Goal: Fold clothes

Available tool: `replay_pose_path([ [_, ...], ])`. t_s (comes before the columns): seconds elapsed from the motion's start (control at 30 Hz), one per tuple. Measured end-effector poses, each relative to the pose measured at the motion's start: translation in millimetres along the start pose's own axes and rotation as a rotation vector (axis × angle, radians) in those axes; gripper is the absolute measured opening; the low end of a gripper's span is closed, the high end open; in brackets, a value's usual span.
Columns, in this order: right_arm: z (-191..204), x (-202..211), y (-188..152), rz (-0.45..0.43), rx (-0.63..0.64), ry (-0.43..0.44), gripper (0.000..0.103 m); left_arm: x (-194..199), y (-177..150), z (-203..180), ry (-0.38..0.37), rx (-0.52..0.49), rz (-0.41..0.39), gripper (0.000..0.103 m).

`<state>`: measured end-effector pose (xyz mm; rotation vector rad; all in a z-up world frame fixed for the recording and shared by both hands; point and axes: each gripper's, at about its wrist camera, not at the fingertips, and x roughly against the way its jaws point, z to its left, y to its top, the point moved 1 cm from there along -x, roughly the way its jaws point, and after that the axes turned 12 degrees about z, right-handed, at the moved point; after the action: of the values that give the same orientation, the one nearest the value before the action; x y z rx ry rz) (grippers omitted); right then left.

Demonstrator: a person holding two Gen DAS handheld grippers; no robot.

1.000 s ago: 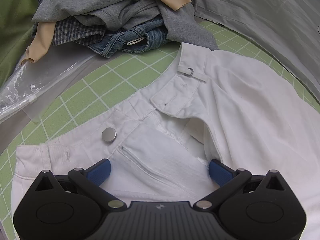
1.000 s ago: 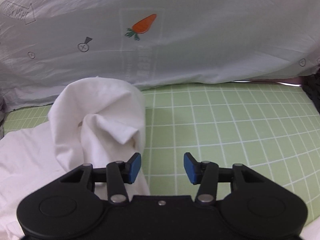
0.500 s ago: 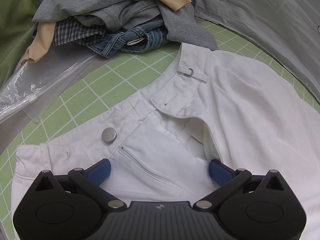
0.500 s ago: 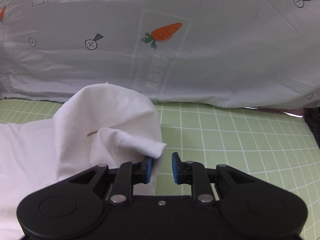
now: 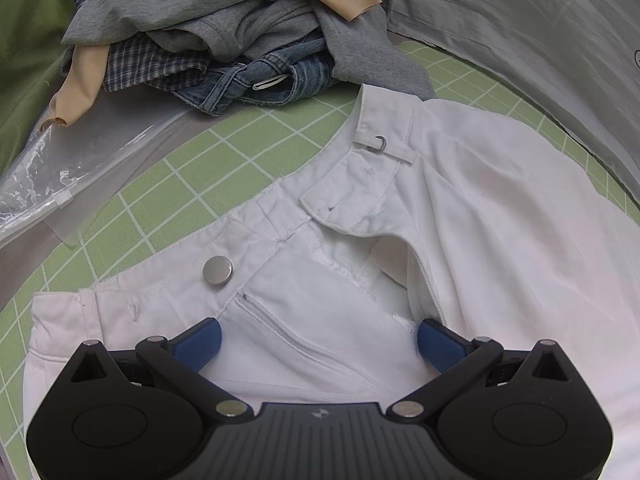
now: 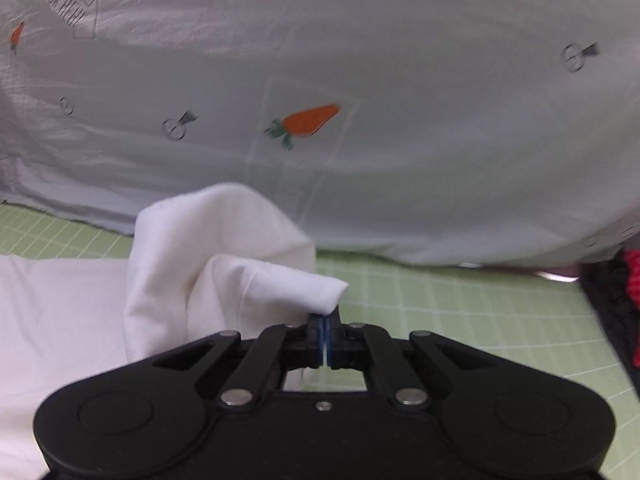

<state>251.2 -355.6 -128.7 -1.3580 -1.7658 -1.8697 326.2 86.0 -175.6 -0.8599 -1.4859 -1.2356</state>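
Observation:
White trousers (image 5: 500, 220) lie on a green grid mat (image 5: 192, 184), waistband toward the pile, fly undone, with a metal button (image 5: 217, 269) showing. My left gripper (image 5: 318, 342) hovers over the zip area, its jaws wide apart, and nothing is pinched. In the right wrist view the trouser leg end (image 6: 224, 264) rises in a bunched fold above the mat (image 6: 460, 312). My right gripper (image 6: 324, 322) is shut on the hem corner of that leg, with white cloth squeezed between the blue pads.
A heap of clothes (image 5: 224, 28) in grey, plaid, denim and beige sits beyond the waistband, partly on a clear plastic bag (image 5: 60, 168). A pale sheet with a carrot print (image 6: 308, 120) lies along the mat's far edge. A dark and red item (image 6: 628, 292) sits at the right.
The right gripper closed on the trouser leg's hem corner and lifted it a little while tilting. The left gripper and the waistband did not move.

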Motion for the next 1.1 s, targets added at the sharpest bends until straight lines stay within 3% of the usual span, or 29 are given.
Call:
replay_pose_path([
  [0.13,-28.7,40.7,19.8,-0.160,-0.005,-0.223,0.001,-0.4,0.1,0.1,0.000,-0.001,0.003,0.103],
  [0.3,-55.3,96.1,37.7,-0.363,0.045,-0.441,0.002,-0.7,-1.4,0.4,0.000,-0.002,-0.001,0.103],
  [0.37,-53.7,96.9,25.9,-0.332,0.113,-0.491,0.003,-0.7,-1.8,0.4,0.001,0.000,-0.002,0.103],
  [0.4,-52.4,92.5,17.4,-0.288,0.149,-0.511,0.011,-0.7,-2.0,0.4,0.001,0.001,-0.003,0.103],
  [0.43,-53.7,83.2,9.0,-0.215,0.156,-0.500,0.039,-0.6,-2.0,0.3,0.001,0.001,-0.002,0.103],
  [0.5,-66.8,57.7,-18.5,0.077,0.107,-0.317,0.082,-0.6,-1.1,-0.1,0.001,-0.001,0.005,0.103],
  [0.57,-73.4,49.7,-49.9,0.185,0.022,-0.210,0.079,-0.8,1.1,-0.1,0.002,-0.001,0.020,0.103],
  [0.67,-81.8,53.3,-81.8,0.247,-0.121,-0.173,0.093,-1.3,3.2,-0.4,0.004,0.006,0.038,0.103],
  [0.7,-88.4,56.1,-86.1,0.242,-0.184,-0.168,0.103,-1.3,3.7,-0.5,0.006,0.010,0.043,0.103],
  [0.87,-141.0,50.4,-102.4,0.226,-0.573,-0.123,0.103,-1.4,4.9,-1.1,0.011,0.026,0.059,0.103],
  [1.0,-185.8,18.1,-126.7,0.238,-0.909,-0.087,0.103,-1.1,4.6,-2.3,0.019,0.048,0.065,0.103],
  [1.1,-200.0,-7.9,-130.0,0.266,-0.922,-0.084,0.103,-0.7,5.2,-3.1,0.024,0.058,0.072,0.103],
])
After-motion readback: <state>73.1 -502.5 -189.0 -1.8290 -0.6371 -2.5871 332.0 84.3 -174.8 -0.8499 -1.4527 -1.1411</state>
